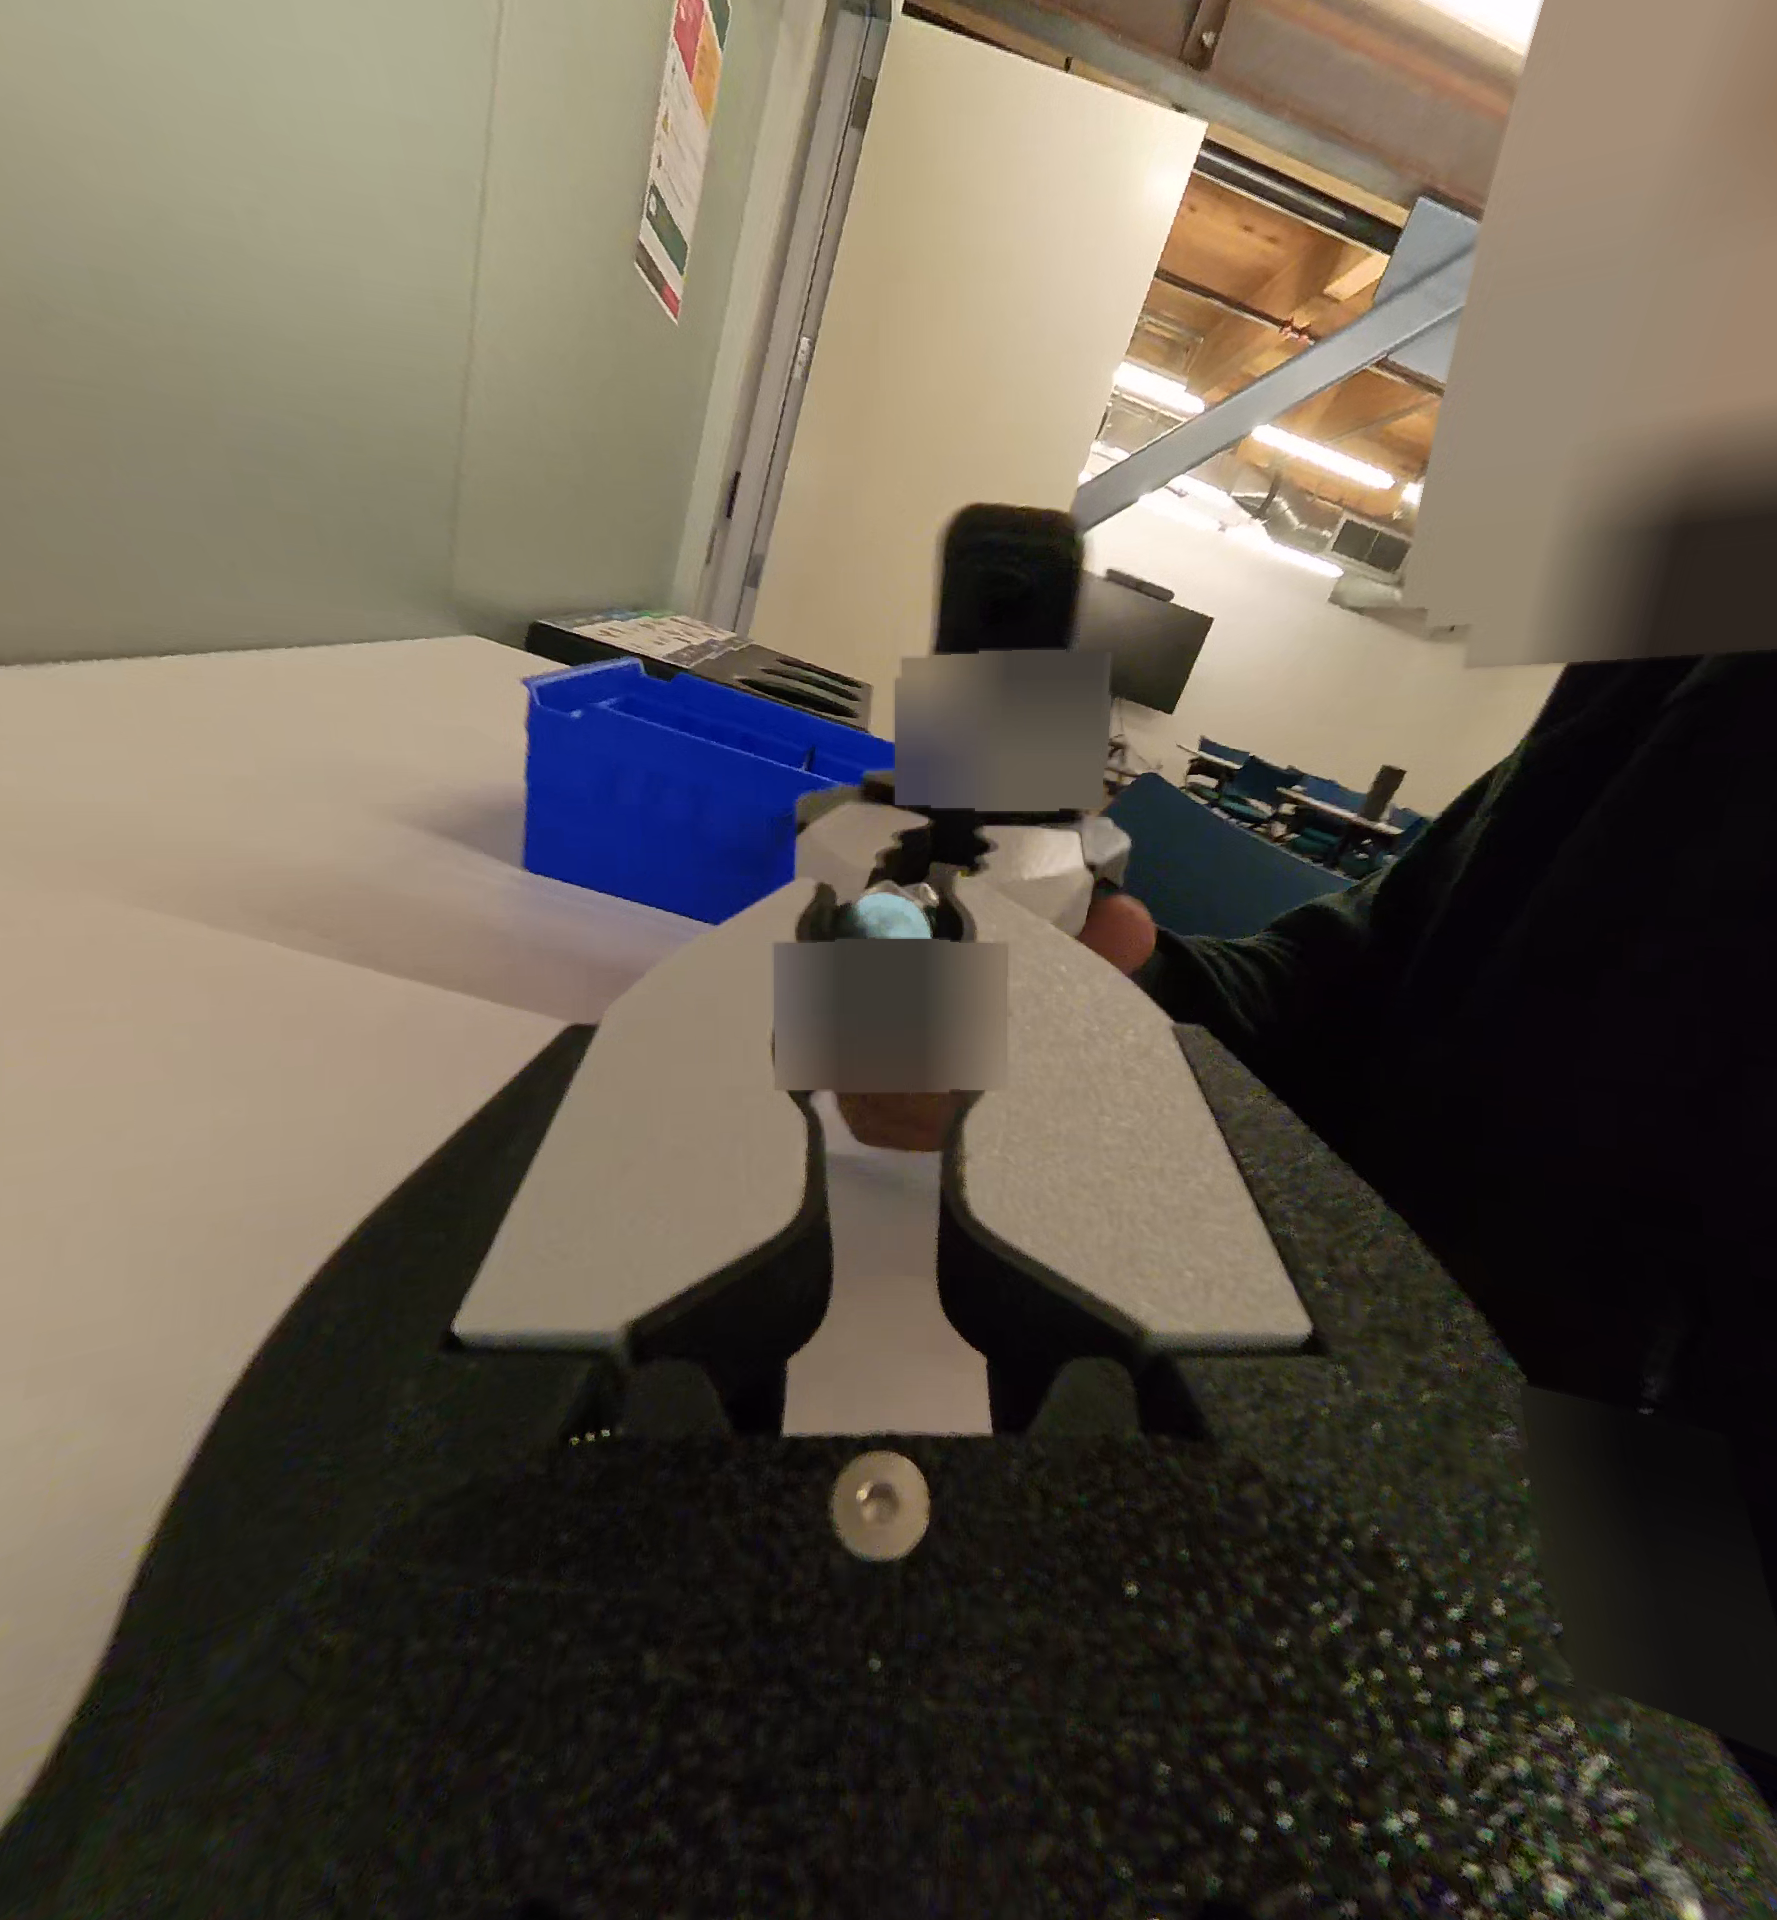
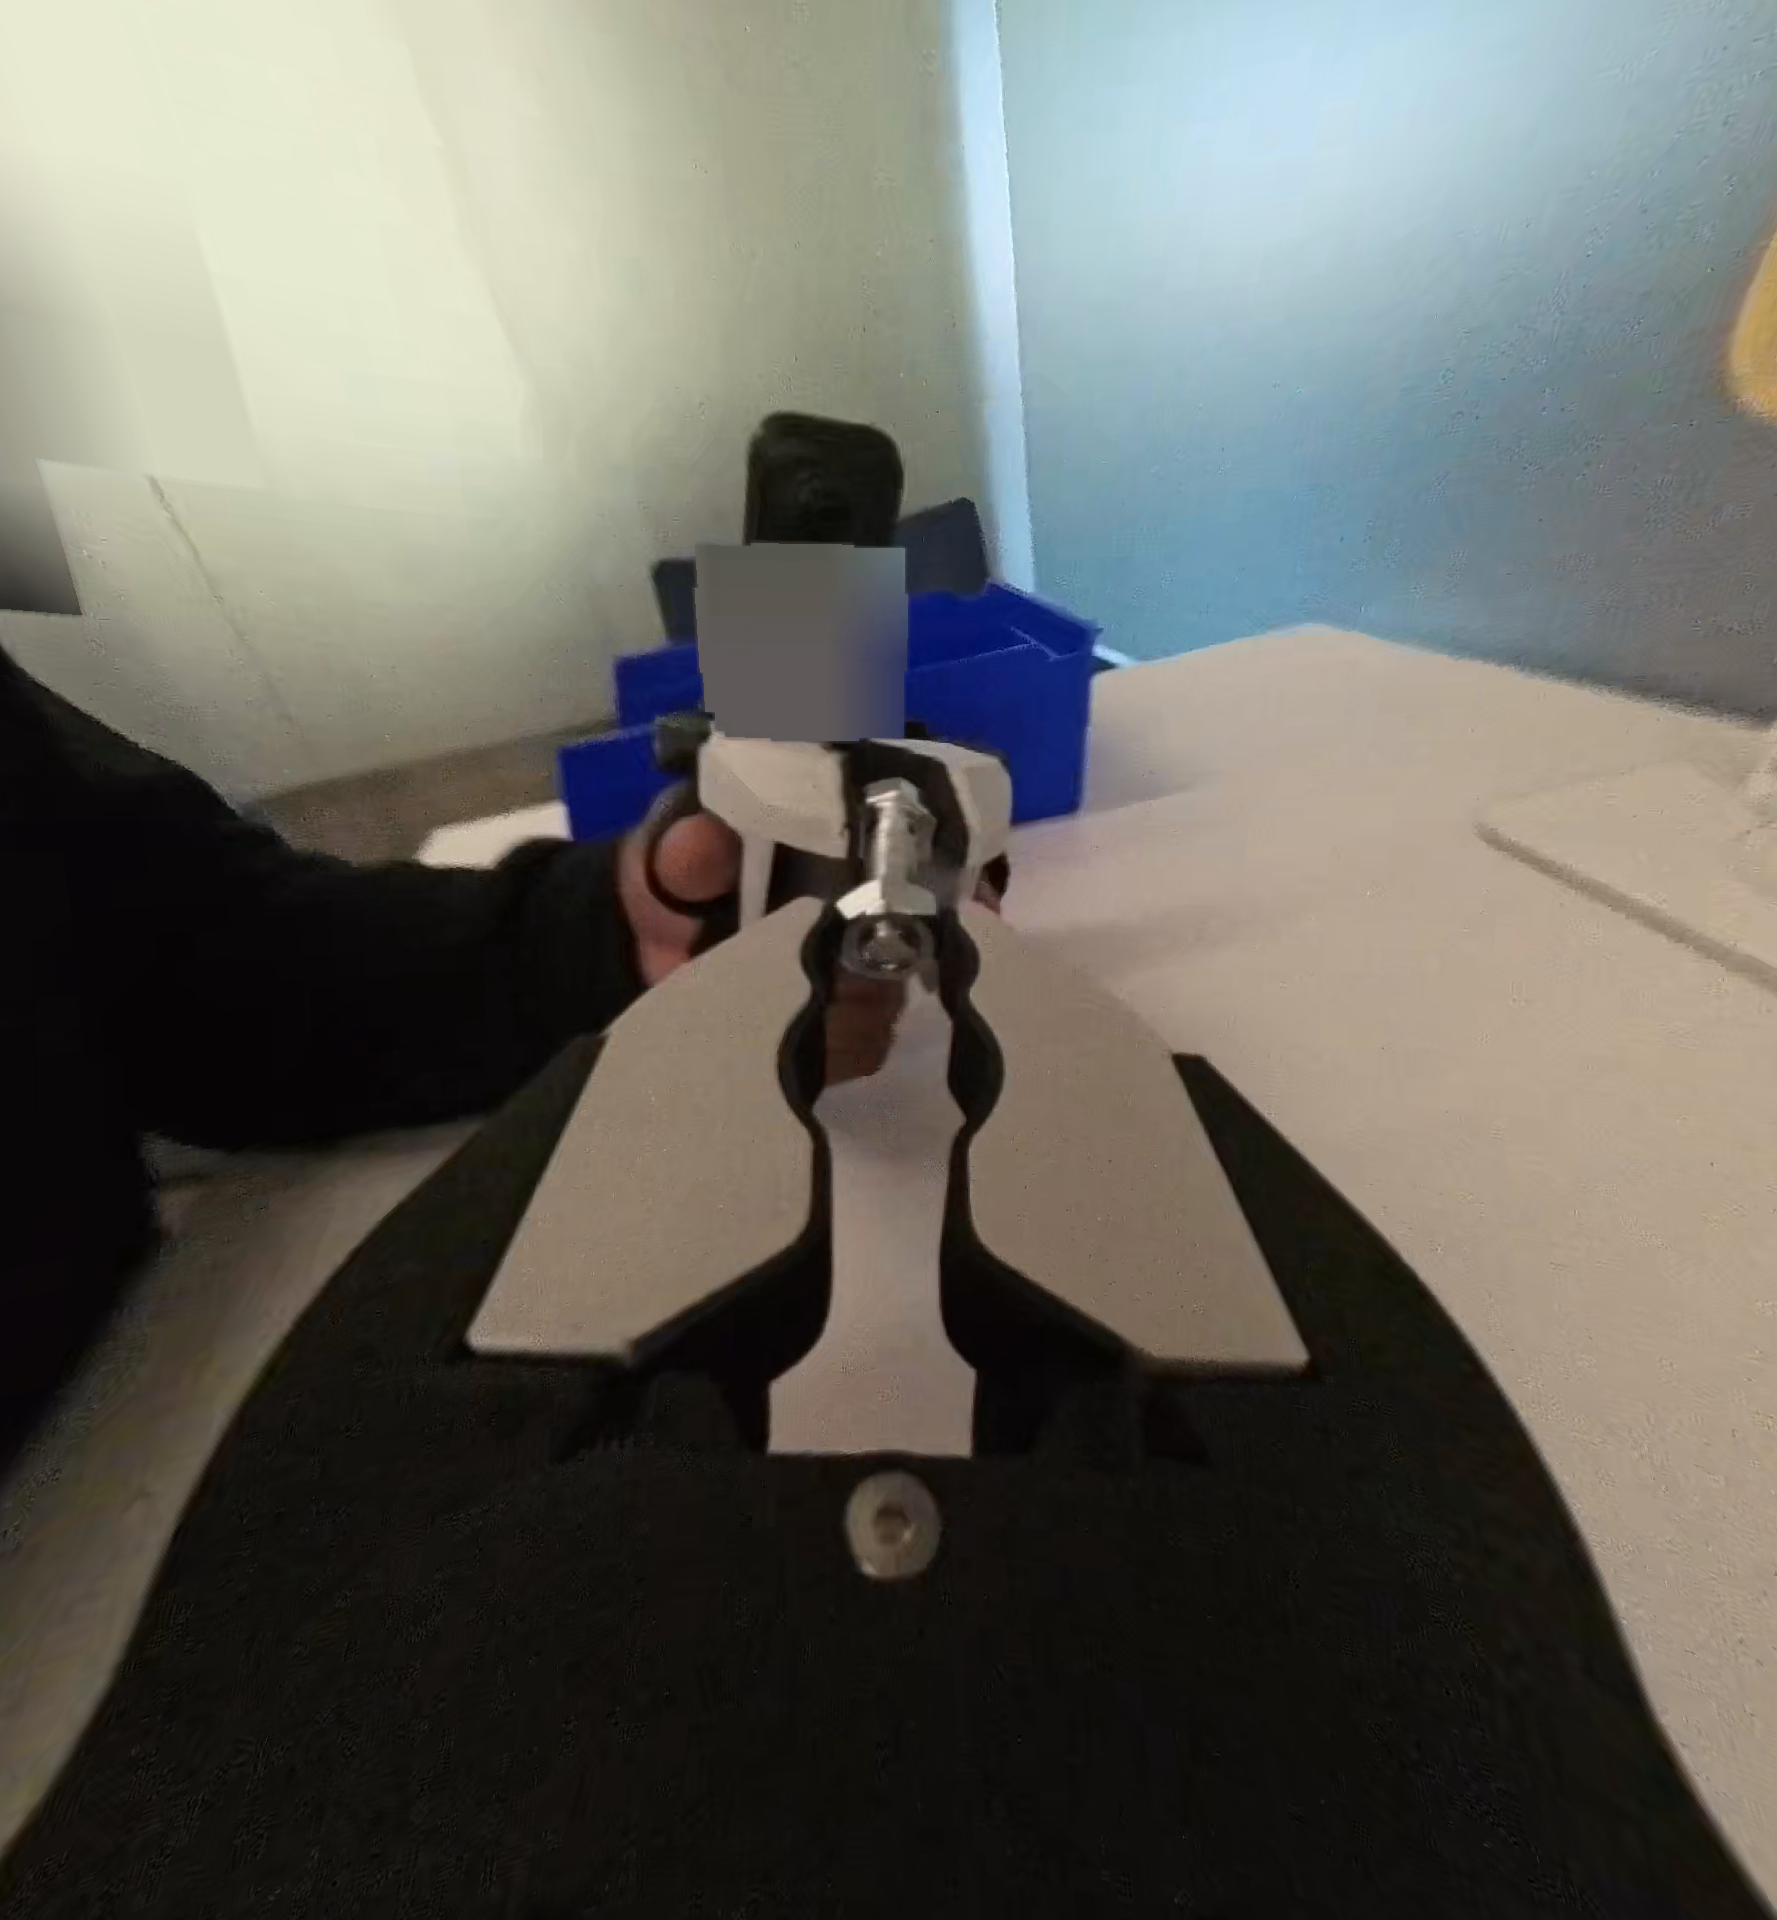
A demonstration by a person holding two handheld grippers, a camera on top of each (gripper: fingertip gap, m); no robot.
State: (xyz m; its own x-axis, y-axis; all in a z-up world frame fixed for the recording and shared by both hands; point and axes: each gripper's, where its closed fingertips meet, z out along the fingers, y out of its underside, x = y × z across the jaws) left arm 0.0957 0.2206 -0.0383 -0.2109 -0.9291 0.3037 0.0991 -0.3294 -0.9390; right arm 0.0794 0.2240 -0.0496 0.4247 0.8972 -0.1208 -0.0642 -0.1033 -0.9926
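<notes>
Metal is what both tools meet on: a silver bolt [image 2: 889,831] spans the short gap between the two grippers, which face each other tip to tip above a white table [image 1: 188,935]. We find the right gripper [image 2: 882,951] pinching a hex nut [image 2: 879,940] threaded on the near end of that bolt, its dark wavy fingers [image 2: 811,956] pressed on either side. The left gripper [image 1: 889,920], seen in the right wrist view as the grey-white tool beyond, clamps the far end of the shaft, by the bolt's head. In our judgement, this end-to-end hold keeps the bolt steady along one line while the nut can be worked on its thread. From the left wrist view we see only a pale blue rounded end [image 1: 884,920] sitting between the left fingertips, with a glint of metal behind it; a mosaic patch covers much of the jaws, so the shaft and nut are not readable there. That view does show what the other crops: a blue bin [image 1: 655,800] with inner dividers standing on the table behind the grippers, and a dark-sleeved hand [image 1: 1118,930] on the right tool's handle. The right view instead shows a thumb [image 2: 692,862] through the left tool's black ring.
</notes>
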